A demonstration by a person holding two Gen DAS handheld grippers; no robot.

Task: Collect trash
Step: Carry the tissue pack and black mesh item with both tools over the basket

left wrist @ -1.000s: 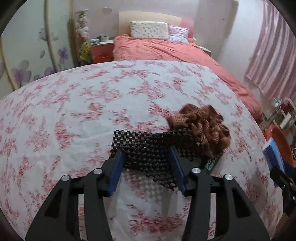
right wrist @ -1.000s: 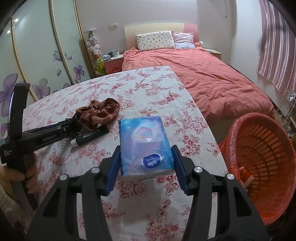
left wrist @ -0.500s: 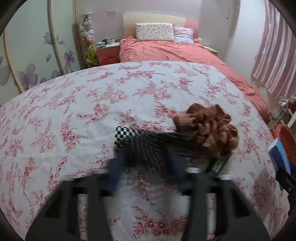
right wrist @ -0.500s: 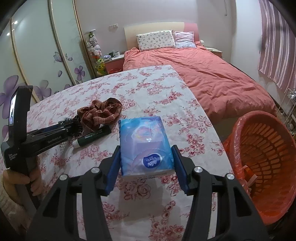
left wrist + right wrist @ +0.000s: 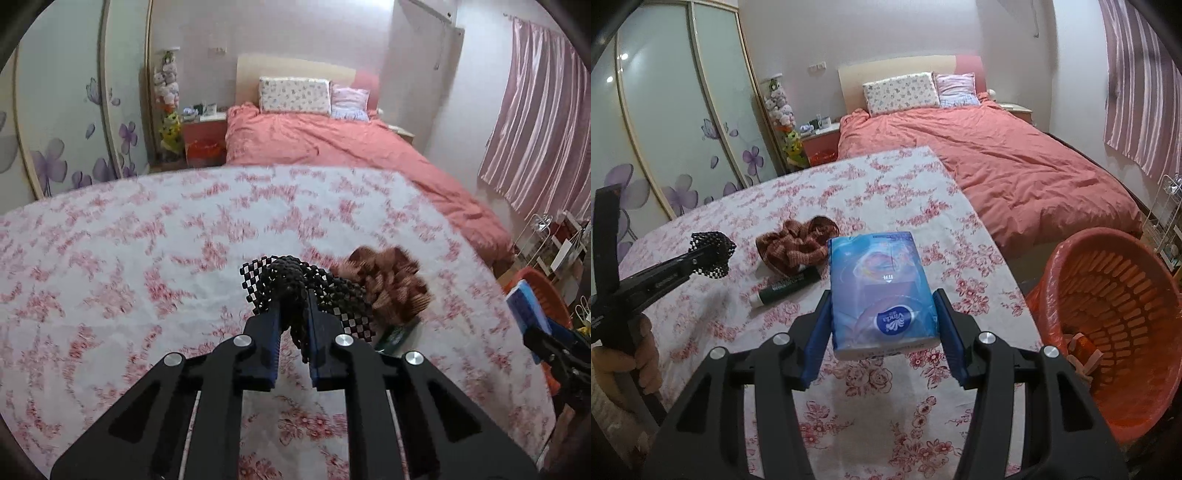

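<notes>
Both grippers work over a table draped in a pink-flowered cloth (image 5: 897,192) in a bedroom. Left gripper (image 5: 293,306), its jaws closing, pinches a bunched black mesh mat (image 5: 291,284) between narrow blue pads, the mesh spilling out on either side and appearing raised off the cloth in the right wrist view. Right gripper (image 5: 882,314) holds a blue tissue pack (image 5: 882,288) between its pads, set about half wide, above the table's near right part.

An orange slatted basket (image 5: 1108,317) with a plastic liner stands just off the table's right edge, beside and below the tissue pack; scraps lie at its bottom. Between table and bed (image 5: 1015,166) the gap looks slim at the far right corner. Most of the cloth to the left and far side lies bare.

On the table, between the two grippers, a brown checked scrunchie (image 5: 798,247) sits just right of the mesh mat, and a dark green tube (image 5: 786,288) lies touching the scrunchie's near side. A person's hand (image 5: 631,362) grips the left tool's handle at the lower left.
</notes>
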